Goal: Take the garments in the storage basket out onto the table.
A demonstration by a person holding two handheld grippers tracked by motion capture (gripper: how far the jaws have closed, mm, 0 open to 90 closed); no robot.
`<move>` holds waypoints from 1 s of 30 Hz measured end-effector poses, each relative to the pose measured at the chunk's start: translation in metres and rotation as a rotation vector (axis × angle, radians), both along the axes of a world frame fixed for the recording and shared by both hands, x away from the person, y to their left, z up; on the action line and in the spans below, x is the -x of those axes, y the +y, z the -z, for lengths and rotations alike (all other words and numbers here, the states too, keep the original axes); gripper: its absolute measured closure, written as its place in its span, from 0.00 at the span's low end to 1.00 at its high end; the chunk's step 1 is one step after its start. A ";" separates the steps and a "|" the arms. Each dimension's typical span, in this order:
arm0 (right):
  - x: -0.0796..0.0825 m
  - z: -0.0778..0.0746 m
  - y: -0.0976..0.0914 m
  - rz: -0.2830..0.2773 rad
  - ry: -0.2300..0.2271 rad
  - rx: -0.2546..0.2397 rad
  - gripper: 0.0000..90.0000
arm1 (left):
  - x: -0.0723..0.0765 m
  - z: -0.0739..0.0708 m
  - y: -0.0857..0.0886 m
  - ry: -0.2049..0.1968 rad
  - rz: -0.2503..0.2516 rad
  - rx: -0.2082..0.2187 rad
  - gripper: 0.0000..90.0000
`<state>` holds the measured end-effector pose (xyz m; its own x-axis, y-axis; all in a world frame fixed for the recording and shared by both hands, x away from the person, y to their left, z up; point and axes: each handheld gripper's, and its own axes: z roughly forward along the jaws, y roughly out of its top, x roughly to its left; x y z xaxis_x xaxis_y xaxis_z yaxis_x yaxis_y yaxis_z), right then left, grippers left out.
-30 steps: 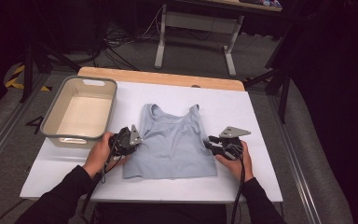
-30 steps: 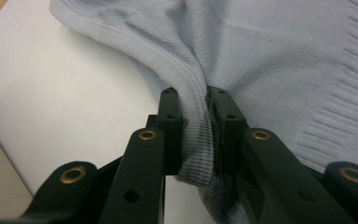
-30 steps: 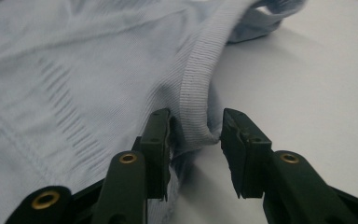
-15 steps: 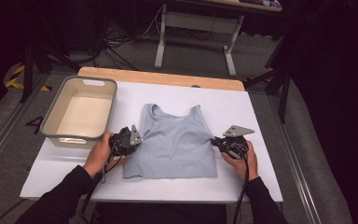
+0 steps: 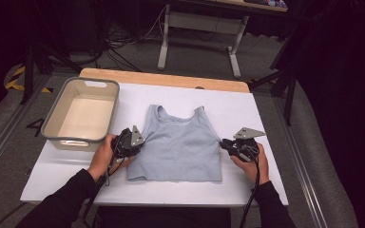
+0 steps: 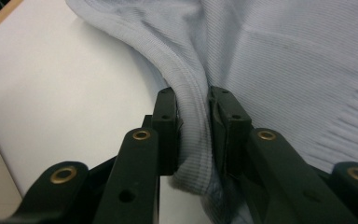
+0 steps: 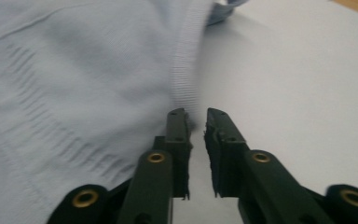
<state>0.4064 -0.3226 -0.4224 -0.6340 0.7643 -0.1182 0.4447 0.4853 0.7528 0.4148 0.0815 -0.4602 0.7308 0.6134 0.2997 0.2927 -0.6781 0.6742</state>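
Since the earlier frame, the right gripper (image 5: 224,143) has drawn outward from the side seam of the pale blue ribbed sleeveless top (image 5: 178,145); its jaws, just opening again, stand narrowly parted with nothing between them, tips just beside the ribbed armhole edge (image 7: 185,70). Opposite, the left gripper (image 6: 195,105) pinches the other armhole's banded edge, cloth bunched between its jaws. That garment lies flat at the middle of the white table (image 5: 247,114), bare surface on both sides. Well left stands a beige plastic bin (image 5: 62,136).
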 end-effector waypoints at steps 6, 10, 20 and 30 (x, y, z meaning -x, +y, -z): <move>-0.001 -0.001 -0.010 0.063 -0.031 -0.084 0.76 | -0.002 0.000 0.000 -0.002 0.004 0.021 0.79; 0.001 -0.001 -0.002 0.017 -0.070 -0.163 0.65 | -0.003 0.001 0.001 0.001 0.003 0.040 0.76; -0.012 0.021 0.012 -0.021 0.047 -0.151 0.77 | -0.006 0.002 -0.002 0.015 0.034 0.066 0.80; -0.006 0.013 0.009 -0.026 0.017 -0.122 0.87 | -0.009 0.000 -0.001 0.044 0.075 0.103 0.89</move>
